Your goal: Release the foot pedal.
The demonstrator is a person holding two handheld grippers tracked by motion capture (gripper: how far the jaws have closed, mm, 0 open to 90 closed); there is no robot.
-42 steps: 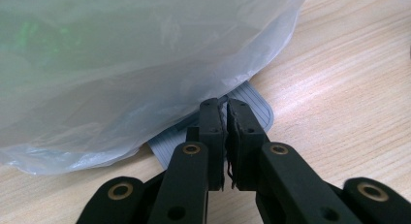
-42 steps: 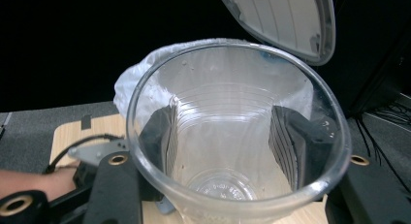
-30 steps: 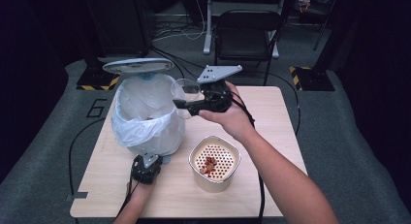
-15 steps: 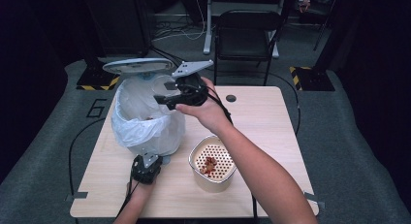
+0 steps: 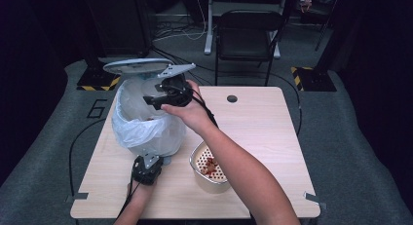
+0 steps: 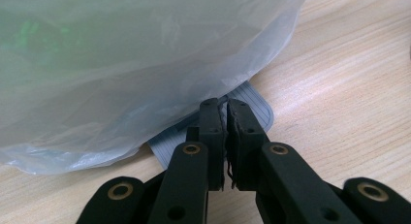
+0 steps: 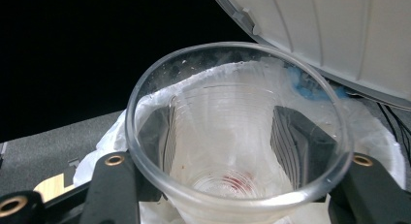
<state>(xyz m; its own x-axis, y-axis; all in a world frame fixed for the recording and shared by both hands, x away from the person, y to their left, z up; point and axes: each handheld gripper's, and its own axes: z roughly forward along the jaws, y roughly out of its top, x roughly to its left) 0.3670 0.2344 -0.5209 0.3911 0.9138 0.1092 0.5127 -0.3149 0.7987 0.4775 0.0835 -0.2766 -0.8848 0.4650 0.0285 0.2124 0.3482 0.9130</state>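
A clear plastic cup [image 7: 237, 136] is gripped between the 2 jaws of the right gripper [image 5: 155, 99], which press on its sides; the cup is held over the open mouth of a bin [image 5: 146, 122] lined with a white bag [image 5: 131, 127]. In the right gripper view, a trace of red residue is seen at the bottom of the cup. In the high view the cup itself is hard to make out against the pale bag.

The bin's lid [image 5: 134, 65] is raised behind the right gripper, and its ribbed underside [image 7: 349, 35] is cut off at the upper right of the right gripper view. The bag's rim is partly screened by the cup wall there, and a blue patch inside cannot be identified.

The left gripper [image 5: 146, 169] is placed at the foot of the bin, on the near side of the wooden table [image 5: 263, 118]. Its 2 jaws are pressed together, their tips reaching onto a grey ribbed tab [image 6: 252, 107] at the bin's base; whether the tab is pinched cannot be told. Most of that tab is hidden under the overhanging bag [image 6: 121, 64].

Just right of the bin, a perforated strainer bowl [image 5: 210, 167] with red pieces is partly covered by the right forearm [image 5: 234, 166]. A round hole [image 5: 232, 98] is seen in the tabletop, and a black chair [image 5: 243, 35] stands beyond the far edge.
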